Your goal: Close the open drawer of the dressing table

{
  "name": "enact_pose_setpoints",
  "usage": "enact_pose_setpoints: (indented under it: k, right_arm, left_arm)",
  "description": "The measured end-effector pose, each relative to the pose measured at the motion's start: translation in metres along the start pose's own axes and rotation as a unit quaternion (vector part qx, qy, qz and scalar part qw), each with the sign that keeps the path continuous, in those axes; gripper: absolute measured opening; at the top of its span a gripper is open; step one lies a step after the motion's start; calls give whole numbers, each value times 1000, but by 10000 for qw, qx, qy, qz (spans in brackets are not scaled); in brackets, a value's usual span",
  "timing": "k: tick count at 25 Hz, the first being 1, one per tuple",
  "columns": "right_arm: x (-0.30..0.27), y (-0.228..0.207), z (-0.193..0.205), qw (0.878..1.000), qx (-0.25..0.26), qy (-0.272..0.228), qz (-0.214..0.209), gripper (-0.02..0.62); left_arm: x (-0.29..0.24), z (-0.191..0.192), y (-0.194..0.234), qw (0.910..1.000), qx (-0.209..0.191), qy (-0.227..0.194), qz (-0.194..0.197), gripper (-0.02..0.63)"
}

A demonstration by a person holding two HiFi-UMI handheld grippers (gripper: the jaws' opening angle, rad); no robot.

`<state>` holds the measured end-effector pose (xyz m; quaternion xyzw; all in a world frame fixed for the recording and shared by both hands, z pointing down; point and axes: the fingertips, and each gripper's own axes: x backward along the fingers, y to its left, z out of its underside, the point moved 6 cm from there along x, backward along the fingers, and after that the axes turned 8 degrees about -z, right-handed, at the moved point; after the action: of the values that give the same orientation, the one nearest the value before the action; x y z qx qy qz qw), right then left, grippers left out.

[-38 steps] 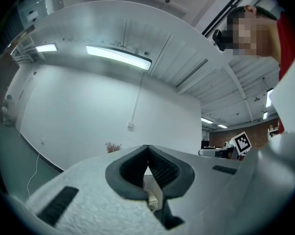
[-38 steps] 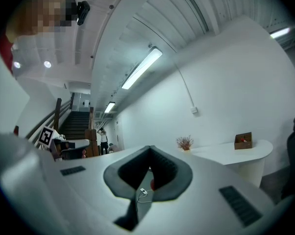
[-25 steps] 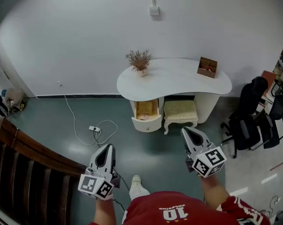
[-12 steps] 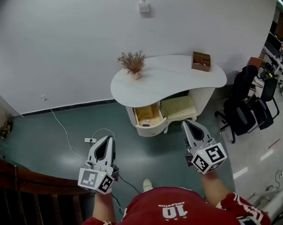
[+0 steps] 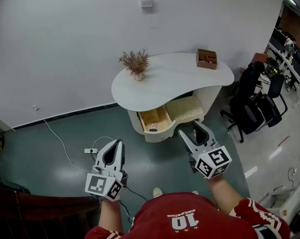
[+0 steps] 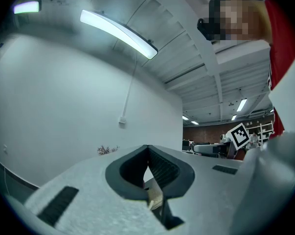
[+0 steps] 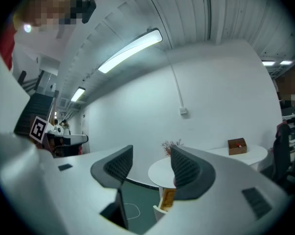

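The white dressing table (image 5: 174, 78) stands against the wall. Its drawer (image 5: 153, 122) is pulled out under the left part of the top, and its wooden inside shows. Both grippers are held above the floor, short of the table and touching nothing. My left gripper (image 5: 118, 144) is shut, its pads (image 6: 157, 168) meeting with nothing held. My right gripper (image 5: 190, 130) points at the drawer's right side; its jaws have just been opening and now stand open with nothing between them. In the right gripper view the drawer (image 7: 168, 199) shows past the gripper (image 7: 149, 161).
A cushioned stool (image 5: 185, 108) sits under the table beside the drawer. On top stand a dried plant in a vase (image 5: 135, 63) and a wooden box (image 5: 206, 58). A power strip with cable (image 5: 90, 151) lies on the floor at left. Black office chairs (image 5: 251, 108) stand at right.
The person and both grippers have come nearer to the table, and the drawer sits closer in view. The right gripper's jaws, shut before, now stand apart. The left stays shut.
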<state>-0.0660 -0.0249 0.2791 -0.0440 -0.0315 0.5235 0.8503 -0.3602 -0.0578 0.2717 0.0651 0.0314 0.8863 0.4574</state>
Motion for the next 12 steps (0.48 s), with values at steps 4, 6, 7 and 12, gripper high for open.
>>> enact_pose_setpoints:
  k: [4,6,7,12]
  right_arm:
    - [-15,4,12,9997,20,218,74,234]
    - [-23,6,19,9993,35,362,111,235]
    - [-27,8,23,9990,29,431,129,235]
    - [-39,10,59,9968,-99,778,153,232]
  left_arm:
    - [-6,8,6,9999,106,32,129,0]
    - [-9,10,9,9997,156,47,188,0]
    - [-11,12,10,9996,157,70,213,0]
    - [-15,30,13,9991,186,236,292,0]
